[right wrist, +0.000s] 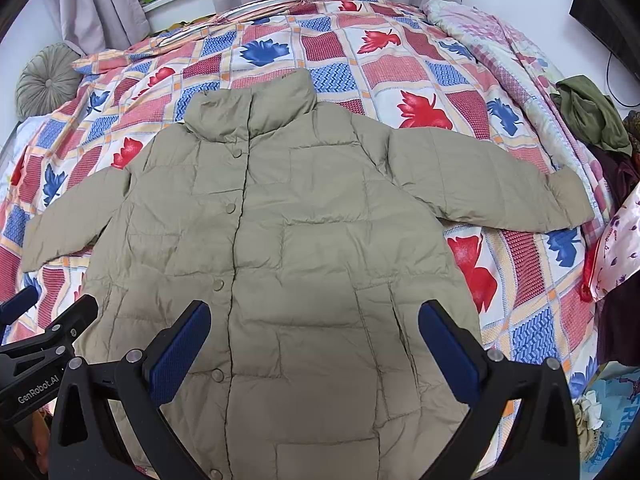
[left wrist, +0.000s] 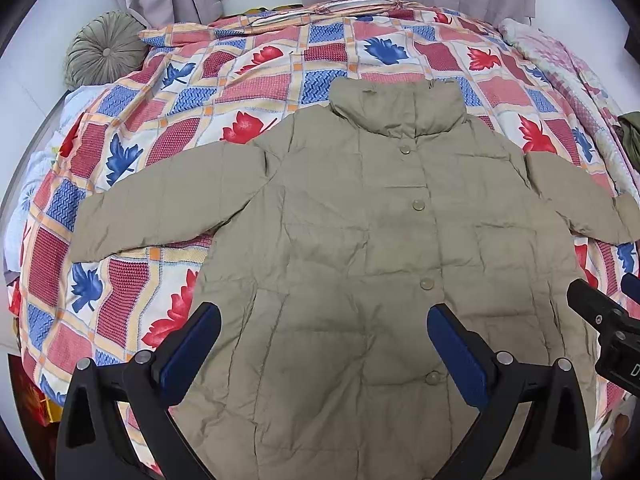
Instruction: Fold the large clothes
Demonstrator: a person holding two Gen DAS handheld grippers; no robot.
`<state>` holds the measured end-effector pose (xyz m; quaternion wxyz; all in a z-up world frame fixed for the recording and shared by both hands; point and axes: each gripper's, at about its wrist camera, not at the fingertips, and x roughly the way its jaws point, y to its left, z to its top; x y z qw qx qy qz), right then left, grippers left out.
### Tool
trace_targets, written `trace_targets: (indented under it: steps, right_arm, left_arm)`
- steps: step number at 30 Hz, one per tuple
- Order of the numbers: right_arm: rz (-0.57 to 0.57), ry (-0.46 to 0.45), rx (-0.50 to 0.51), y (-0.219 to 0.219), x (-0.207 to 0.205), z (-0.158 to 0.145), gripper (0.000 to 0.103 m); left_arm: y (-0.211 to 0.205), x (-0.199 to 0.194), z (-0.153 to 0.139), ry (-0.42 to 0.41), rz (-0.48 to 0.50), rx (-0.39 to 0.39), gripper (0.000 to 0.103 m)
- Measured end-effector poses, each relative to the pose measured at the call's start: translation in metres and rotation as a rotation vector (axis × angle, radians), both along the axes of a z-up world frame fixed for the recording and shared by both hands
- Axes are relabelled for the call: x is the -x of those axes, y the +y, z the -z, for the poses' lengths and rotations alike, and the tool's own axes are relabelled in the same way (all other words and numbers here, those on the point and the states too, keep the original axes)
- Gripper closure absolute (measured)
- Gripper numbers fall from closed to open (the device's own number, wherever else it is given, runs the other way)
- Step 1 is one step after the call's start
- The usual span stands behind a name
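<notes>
Fingers (left wrist: 206, 330) of both grippers spread apart above flat jacket (left wrist: 360, 240) on bed (left wrist: 240, 80).

Both your wrist cameras look down from near the jacket's (left wrist: 360, 240) hem toward its collar, sharing the whole jacket (right wrist: 280, 240).

Matt quilted cloth jacket (left wrist: 360, 240), printed bedspread (left wrist: 240, 80)

The left gripper (left wrist: 324, 318) and right gripper (right wrist: 314, 316) hover side by side, each with its 2 fingers spread wide, holding nothing.
</notes>
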<state>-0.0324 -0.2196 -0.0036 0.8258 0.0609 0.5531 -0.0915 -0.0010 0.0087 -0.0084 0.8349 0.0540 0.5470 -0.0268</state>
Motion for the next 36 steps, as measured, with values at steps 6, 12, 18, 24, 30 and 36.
trace_targets:
  steps: [6,12,18,24,30,36]
  right_arm:
    - [-0.002,0.000,0.002,0.003,-0.002,-0.001,0.000]
    - [-0.002,-0.002,0.003,0.002,0.000,0.000,0.000]
    - [-0.010,0.000,0.008,0.008,-0.007,-0.004,0.000]
    - [-0.012,-0.004,0.008,0.010,-0.010,-0.007,0.000]
    - [-0.011,-0.003,0.010,0.010,-0.008,-0.007,0.000]
    - [-0.012,-0.004,0.009,0.010,-0.006,-0.005,0.000]
  left_arm:
    - [0.001,-0.001,-0.001,0.001,0.001,0.002,0.000]
    - [0.001,-0.002,-0.002,0.002,-0.002,0.001,0.000]
    - [0.001,-0.001,-0.001,0.001,0.000,0.001,0.000]
    - [0.002,-0.001,-0.001,0.001,0.001,0.000,0.000]
    - [0.002,-0.001,-0.001,0.001,0.001,0.002,0.000]
    - [0.006,-0.003,-0.005,0.005,0.000,-0.001,0.000]
